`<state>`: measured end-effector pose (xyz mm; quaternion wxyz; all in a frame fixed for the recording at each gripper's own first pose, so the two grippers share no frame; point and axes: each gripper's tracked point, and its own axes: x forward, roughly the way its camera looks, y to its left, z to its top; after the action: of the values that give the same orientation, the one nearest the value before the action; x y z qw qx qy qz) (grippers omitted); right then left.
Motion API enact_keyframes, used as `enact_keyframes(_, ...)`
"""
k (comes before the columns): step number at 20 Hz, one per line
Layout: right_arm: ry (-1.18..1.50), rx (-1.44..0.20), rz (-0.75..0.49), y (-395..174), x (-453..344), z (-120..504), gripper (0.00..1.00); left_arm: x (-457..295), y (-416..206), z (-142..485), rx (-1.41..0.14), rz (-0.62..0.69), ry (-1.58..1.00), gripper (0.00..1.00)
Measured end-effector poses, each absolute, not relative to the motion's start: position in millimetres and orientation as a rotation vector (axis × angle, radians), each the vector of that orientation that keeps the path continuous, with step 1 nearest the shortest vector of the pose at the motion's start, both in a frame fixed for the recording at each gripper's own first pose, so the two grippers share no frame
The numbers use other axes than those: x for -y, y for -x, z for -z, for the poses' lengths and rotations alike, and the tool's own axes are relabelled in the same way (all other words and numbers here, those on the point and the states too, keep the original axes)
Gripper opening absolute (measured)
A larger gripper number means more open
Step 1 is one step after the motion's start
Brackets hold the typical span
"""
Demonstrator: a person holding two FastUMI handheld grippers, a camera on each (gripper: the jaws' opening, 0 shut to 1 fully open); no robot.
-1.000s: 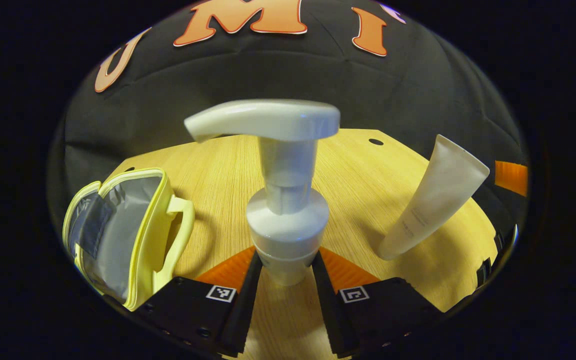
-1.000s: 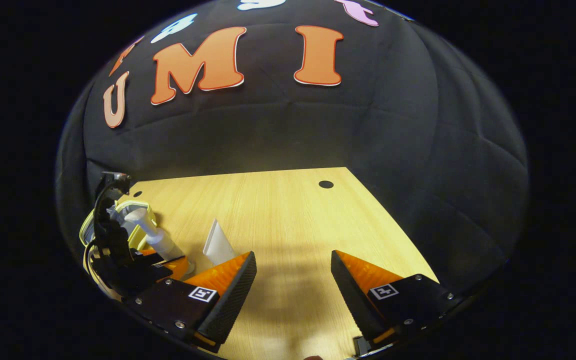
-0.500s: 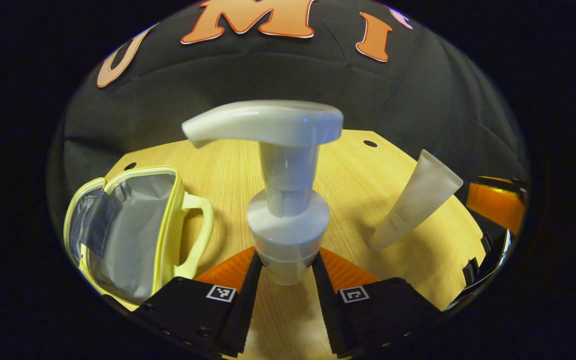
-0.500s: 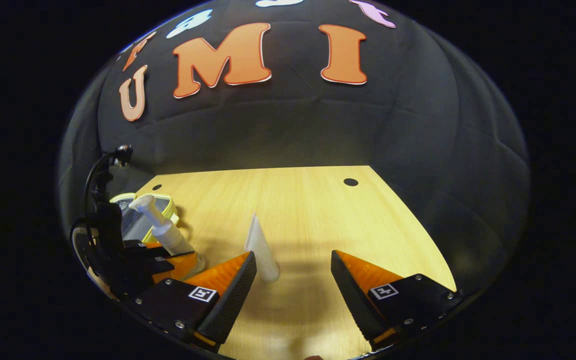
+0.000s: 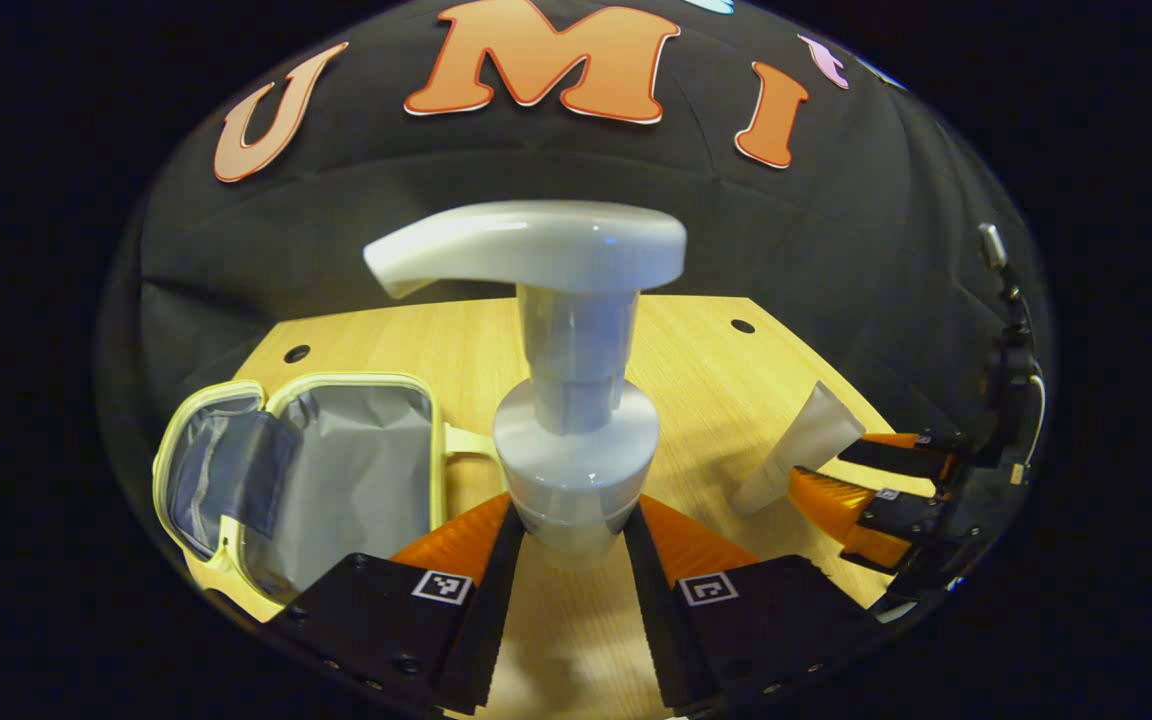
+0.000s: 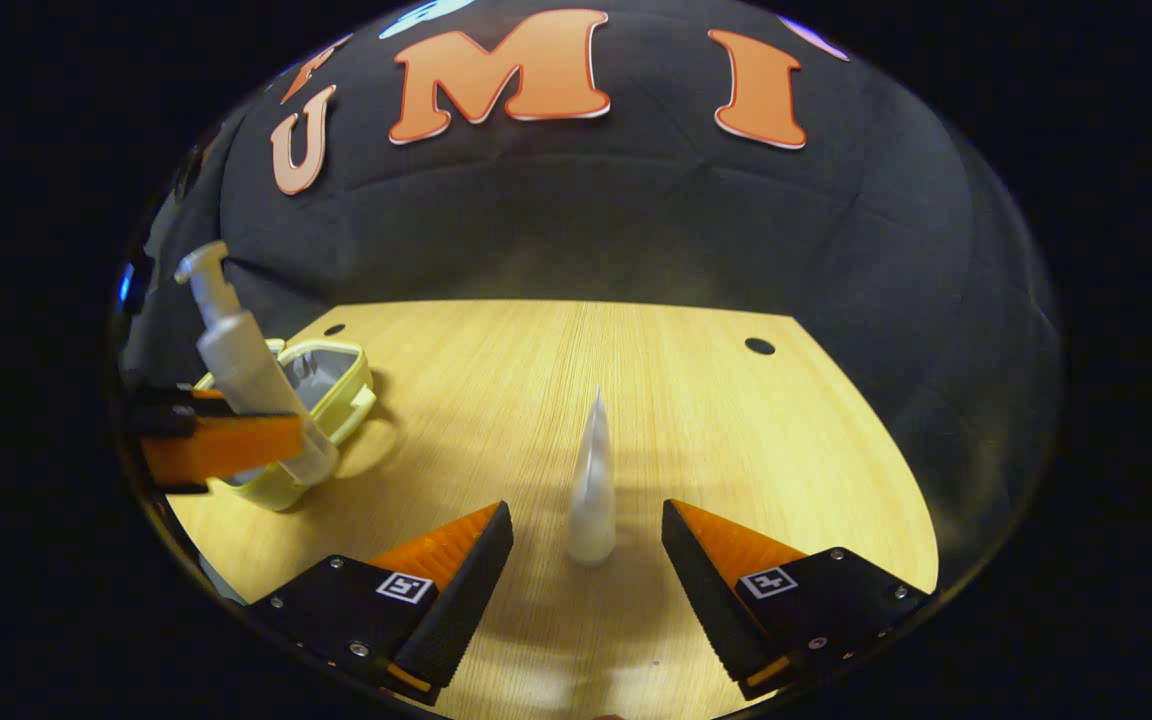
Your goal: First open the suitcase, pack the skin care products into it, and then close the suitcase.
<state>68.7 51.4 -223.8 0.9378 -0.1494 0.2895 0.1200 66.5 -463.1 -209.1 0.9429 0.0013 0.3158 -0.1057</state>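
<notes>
While left jaws clamp pump bottle (image 5: 576,440), right jaws flank tube (image 6: 593,480), open

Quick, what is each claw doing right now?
Left claw: shut on the pump bottle.
Right claw: open, with the tube standing between its fingers.
</notes>
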Motion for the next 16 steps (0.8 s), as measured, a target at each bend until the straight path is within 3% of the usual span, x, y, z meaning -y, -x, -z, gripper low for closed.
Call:
enact_keyframes(6, 0.309, -0.668, -0.239, -86, -47, 256, 0.96, 431, -55, 198, -0.641, 0.146, 0.046, 0.60)
enact_keyframes(8, 0.314, -0.680, -0.230, -91, -46, 262, 0.89, 426, -52, 201, -0.647, 0.132, 0.050, 0.60)
enact_keyframes(11, 0.337, -0.687, -0.214, -95, -42, 268, 0.72, 423, -49, 203, -0.652, 0.122, 0.055, 0.60)
enact_keyframes(13, 0.324, -0.687, -0.212, -95, -43, 266, 0.46, 423, -48, 202, -0.649, 0.125, 0.059, 0.60)
enact_keyframes(14, 0.322, -0.696, -0.211, -95, -42, 268, 0.48, 423, -47, 201, -0.649, 0.124, 0.054, 0.60)
enact_keyframes(16, 0.291, -0.723, -0.203, -91, -42, 266, 0.42, 420, -44, 198, -0.656, 0.129, 0.050, 0.60)
